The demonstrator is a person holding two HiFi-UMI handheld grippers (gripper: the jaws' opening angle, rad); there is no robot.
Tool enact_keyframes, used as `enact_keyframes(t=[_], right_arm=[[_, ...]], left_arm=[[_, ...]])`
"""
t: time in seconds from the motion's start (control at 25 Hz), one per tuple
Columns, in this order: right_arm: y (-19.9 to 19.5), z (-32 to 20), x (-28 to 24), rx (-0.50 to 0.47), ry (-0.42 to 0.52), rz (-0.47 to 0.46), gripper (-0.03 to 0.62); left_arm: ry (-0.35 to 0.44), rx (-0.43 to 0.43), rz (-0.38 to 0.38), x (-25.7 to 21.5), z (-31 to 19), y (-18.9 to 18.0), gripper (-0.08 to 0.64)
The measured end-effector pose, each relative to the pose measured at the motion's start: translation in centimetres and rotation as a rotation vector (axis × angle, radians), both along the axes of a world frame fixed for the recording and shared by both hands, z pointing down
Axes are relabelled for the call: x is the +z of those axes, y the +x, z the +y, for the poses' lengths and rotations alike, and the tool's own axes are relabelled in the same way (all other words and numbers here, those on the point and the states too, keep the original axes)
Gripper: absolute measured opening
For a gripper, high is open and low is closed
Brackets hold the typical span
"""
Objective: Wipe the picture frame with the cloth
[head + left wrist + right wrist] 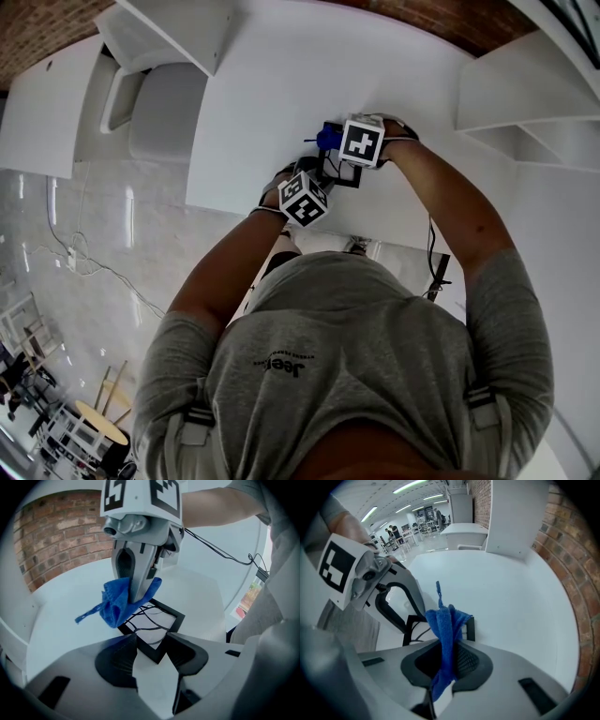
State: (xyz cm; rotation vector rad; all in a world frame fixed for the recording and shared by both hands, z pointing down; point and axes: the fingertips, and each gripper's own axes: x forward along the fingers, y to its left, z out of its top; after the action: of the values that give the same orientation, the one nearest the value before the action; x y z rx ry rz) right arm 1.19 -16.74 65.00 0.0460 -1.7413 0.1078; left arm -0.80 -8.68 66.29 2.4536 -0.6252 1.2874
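Observation:
A black picture frame (161, 620) with a white line drawing lies on the white table (61, 620). My left gripper (151, 643) is shut on the frame's near corner, one jaw on each side. My right gripper (449, 641) is shut on a blue cloth (446, 620), which bunches out past its jaws. In the left gripper view the right gripper (136, 590) comes down from above and holds the cloth (117, 604) against the frame's far left edge. From the head view both grippers (305, 197) (363, 141) meet near the table's front edge, the cloth (328, 137) just beyond them.
A brick wall (61, 531) runs behind the table. White shelf units (534, 103) stand at the right and a white chair (159, 103) at the left. A black cable (220, 550) trails from the right arm. The table's front edge (281, 211) lies close to the person.

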Motion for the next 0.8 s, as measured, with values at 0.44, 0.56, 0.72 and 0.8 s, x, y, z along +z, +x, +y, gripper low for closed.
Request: enact_keyframes(t=[0.44,0.56,0.72,0.8], right_arm=[[7.2,0.2,0.2,0.068,-0.001,0.062,0.051],[7.9,0.3,0.3,0.080,-0.001,0.056,0.051],[7.7,0.3,0.4,0.081,0.003,0.040,0.051],[7.5,0.2,0.5,0.080,0.003,0.039,0.051]], left_arm=[[-0.010,0.002,-0.012,0.0,0.0,-0.2,0.204],[-0.011,0.001,-0.017,0.1,0.0,-0.1,0.206],[-0.011,0.002,-0.020,0.1,0.0,0.0,0.204],[-0.018,0.001,-0.018,0.2,0.0,-0.1,0.204]])
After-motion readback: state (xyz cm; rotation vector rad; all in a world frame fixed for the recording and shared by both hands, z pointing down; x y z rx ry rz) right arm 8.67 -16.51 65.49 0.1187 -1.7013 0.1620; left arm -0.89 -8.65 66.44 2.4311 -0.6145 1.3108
